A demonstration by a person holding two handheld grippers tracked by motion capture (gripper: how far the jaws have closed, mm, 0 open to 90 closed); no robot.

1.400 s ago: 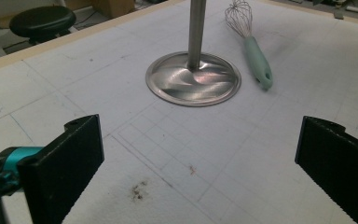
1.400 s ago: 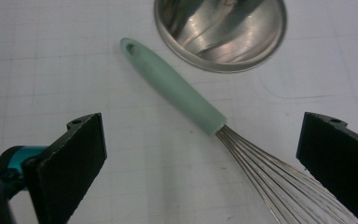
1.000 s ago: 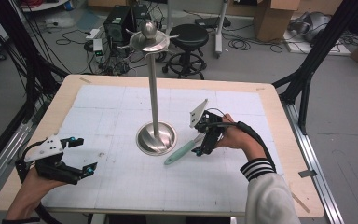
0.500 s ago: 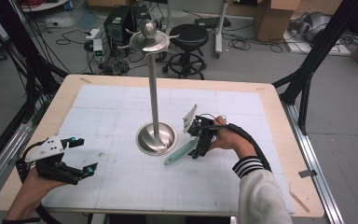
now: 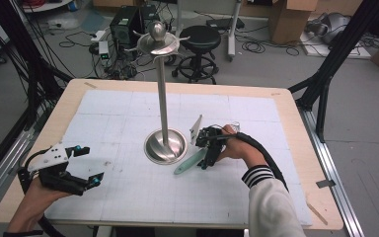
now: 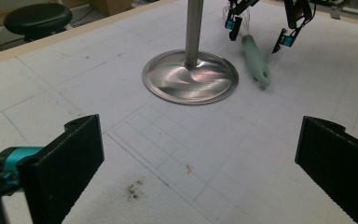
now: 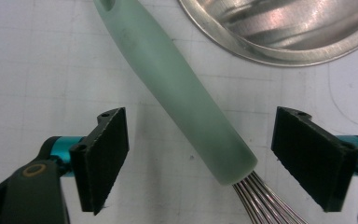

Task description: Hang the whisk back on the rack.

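Whisk (image 5: 190, 162) lying flat on the white mat (image 5: 128, 187) of the bench (image 5: 286, 106), pale green handle (image 7: 182, 93) angled out from beside the round steel base (image 5: 165, 146) of the tall stand (image 5: 162, 101). Handle close to the base rim, contact not resolvable. Wire end (image 7: 261, 198) exits the handle toward the right gripper's camera.

Right gripper (image 5: 208, 154) down over the whisk, fingers (image 7: 103, 154) wide apart, one on each side of the handle near the wire end, clear gap both sides, nothing clamped. Same seen from the left gripper view: two teal-tipped fingers straddling the green handle (image 6: 256, 63) just past the base (image 6: 190, 77).

Left gripper (image 5: 86, 165) held low at the near-left part of the mat, well apart from stand and whisk. Fingers (image 6: 63, 172) spread wide, nothing between them but gridded mat with a few dark specks (image 6: 133, 189).

Black stool (image 5: 199, 39) and cables on the floor behind the bench.
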